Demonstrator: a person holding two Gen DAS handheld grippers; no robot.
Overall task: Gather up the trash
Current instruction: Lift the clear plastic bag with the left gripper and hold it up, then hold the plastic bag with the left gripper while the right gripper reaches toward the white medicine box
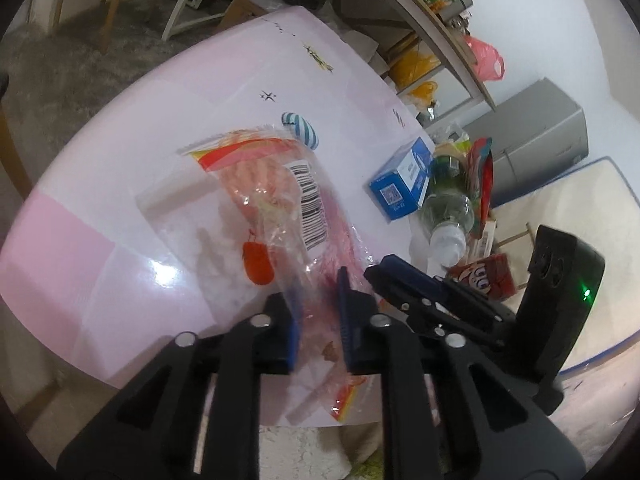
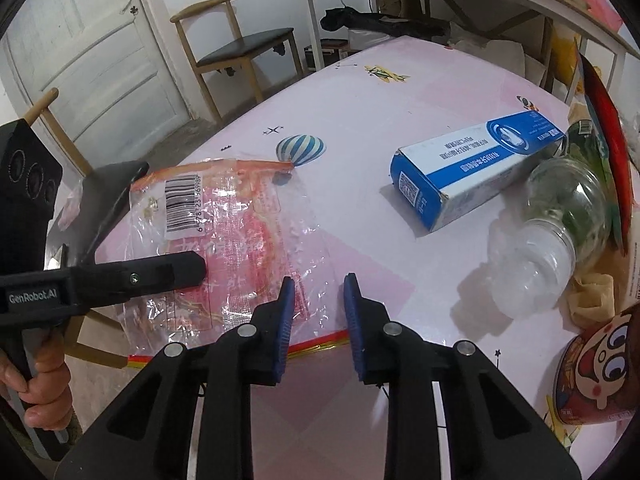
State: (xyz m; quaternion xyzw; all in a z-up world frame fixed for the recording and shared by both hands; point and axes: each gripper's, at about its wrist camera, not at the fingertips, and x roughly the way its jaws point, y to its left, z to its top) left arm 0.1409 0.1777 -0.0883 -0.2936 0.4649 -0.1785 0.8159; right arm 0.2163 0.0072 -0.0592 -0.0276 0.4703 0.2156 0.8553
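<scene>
A clear plastic wrapper [image 1: 276,208] with red print and a barcode lies on the pink table [image 1: 80,264]. My left gripper [image 1: 318,312] has its jaws around the wrapper's near end, with a gap still showing between the blue pads. In the right wrist view the wrapper [image 2: 224,232] lies left of my right gripper [image 2: 318,300], which is open and empty just above the table; its left pad is at the wrapper's edge. The left gripper [image 2: 200,268] reaches in from the left over the wrapper.
A blue and white box [image 2: 472,168], a clear plastic bottle [image 2: 552,232] on its side, a red snack bag [image 2: 608,128] and a cartoon-printed cup [image 2: 600,372] lie at the table's right. Chairs [image 2: 236,48] and a desk stand beyond the table.
</scene>
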